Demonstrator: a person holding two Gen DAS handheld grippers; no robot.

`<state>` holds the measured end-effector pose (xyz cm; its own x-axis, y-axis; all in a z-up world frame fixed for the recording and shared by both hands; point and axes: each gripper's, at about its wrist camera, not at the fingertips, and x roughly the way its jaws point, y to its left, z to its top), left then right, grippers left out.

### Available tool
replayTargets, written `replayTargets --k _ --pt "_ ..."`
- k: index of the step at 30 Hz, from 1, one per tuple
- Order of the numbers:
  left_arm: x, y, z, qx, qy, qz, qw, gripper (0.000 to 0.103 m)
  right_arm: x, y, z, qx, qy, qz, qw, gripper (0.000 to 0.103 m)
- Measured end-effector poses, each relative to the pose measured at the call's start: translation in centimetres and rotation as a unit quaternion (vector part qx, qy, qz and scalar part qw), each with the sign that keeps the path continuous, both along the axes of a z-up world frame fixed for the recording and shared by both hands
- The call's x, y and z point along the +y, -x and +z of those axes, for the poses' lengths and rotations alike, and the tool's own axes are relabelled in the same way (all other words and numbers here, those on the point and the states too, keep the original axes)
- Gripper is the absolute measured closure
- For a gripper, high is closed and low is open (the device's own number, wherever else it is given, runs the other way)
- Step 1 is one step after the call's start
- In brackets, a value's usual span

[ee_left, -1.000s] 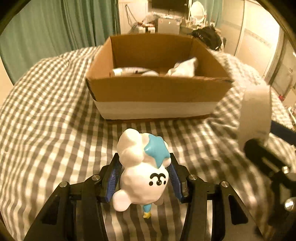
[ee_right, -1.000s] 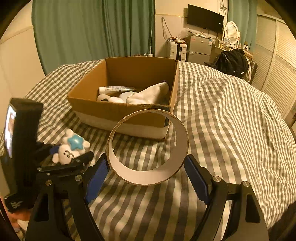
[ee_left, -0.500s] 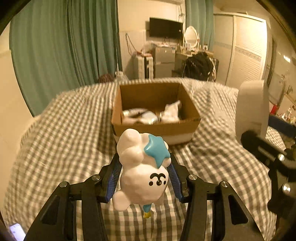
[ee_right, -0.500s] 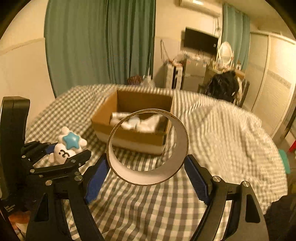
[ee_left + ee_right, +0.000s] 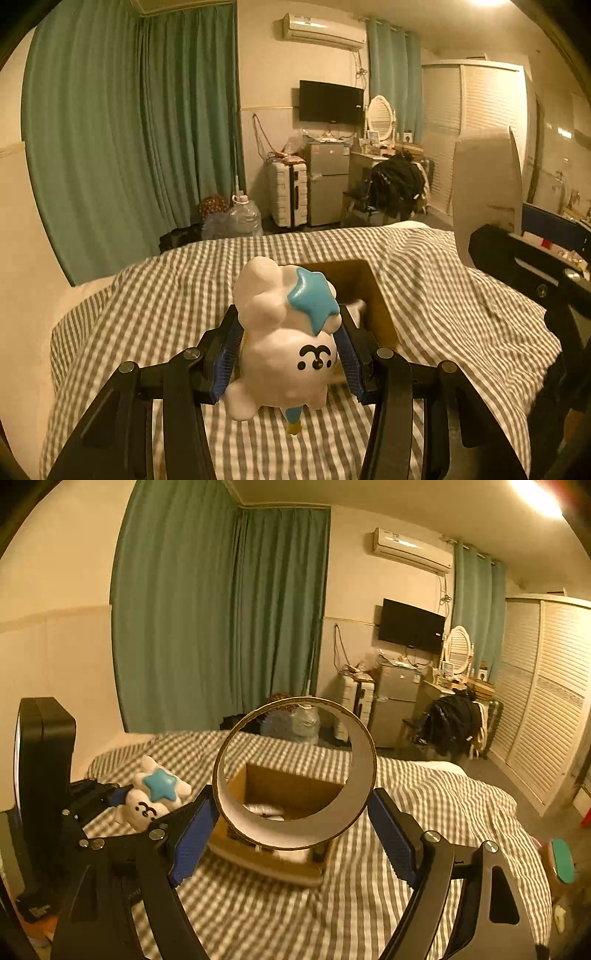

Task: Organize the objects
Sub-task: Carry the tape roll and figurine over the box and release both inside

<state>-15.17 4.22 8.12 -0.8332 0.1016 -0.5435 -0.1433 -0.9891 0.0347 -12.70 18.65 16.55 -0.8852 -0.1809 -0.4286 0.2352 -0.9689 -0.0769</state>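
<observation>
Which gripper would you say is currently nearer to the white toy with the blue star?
Left. The left gripper clamps the white toy between its pads; the right gripper, beside it, holds a cardboard ring.

Green curtains (image 5: 221,627), wall-mounted television (image 5: 412,626), louvred wardrobe (image 5: 546,701)

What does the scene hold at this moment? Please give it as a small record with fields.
left tongs: shut on white toy figure with blue star
right tongs: shut on cardboard ring, upright, opening facing the camera
container: open cardboard box on the bed, some items inside
surface: checked bedcover
position: both items held in the air, near the box
background: green curtains, wall television
</observation>
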Motion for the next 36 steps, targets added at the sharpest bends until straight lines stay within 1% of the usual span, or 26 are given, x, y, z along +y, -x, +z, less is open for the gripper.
replayTargets --k 4,8,13,14,18,22,26,29,32,34,36 --pt "0.2 3.8 -0.2 -0.005 0.002 0.000 1.0000 0.052 -0.3 4.0 0.2 -0.001 0.004 0.001 1.000 0.022" --pt "0.6 7.9 -1.6 -0.015 0.008 -0.002 0.9998 0.052 0.0 8.6 -0.8 -0.016 0.021 -0.001 1.000 0.022" --pt "0.9 12.8 -4.9 -0.039 0.006 -0.008 0.9992 0.052 0.5 14.5 -3.7 -0.047 0.036 -0.005 0.998 0.022" --pt "1.0 14.2 -5.9 -0.049 0.013 -0.012 0.9987 0.052 0.5 15.6 -4.5 -0.054 0.037 -0.007 0.998 0.022" --pt "1.8 17.6 -9.4 -0.073 0.038 -0.022 0.9964 0.052 1.0 19.8 -7.9 -0.091 0.036 -0.012 0.995 0.022" --pt "1.5 19.4 -12.1 -0.098 0.028 -0.035 0.9942 0.052 1.5 22.4 -11.3 -0.121 0.025 -0.011 0.992 0.022" --pt "1.6 19.8 -14.4 -0.116 0.036 -0.050 0.9913 0.052 1.1 24.6 -14.4 -0.151 0.002 -0.007 0.988 0.022" --pt "1.8 19.2 -15.2 -0.114 0.048 -0.057 0.9906 0.052 1.0 25.2 -16.3 -0.170 -0.003 -0.002 0.985 0.022" --pt "2.4 18.9 -15.7 -0.111 0.057 -0.067 0.9899 0.052 1.6 25.6 -17.1 -0.186 0.003 -0.001 0.982 0.022" --pt "2.6 18.6 -15.6 -0.108 0.056 -0.069 0.9902 0.052 1.8 25.8 -17.7 -0.192 0.009 -0.006 0.981 0.021" --pt "2.3 18.5 -15.3 -0.106 0.048 -0.068 0.9908 0.051 2.1 25.7 -17.8 -0.201 0.025 -0.006 0.979 0.021"
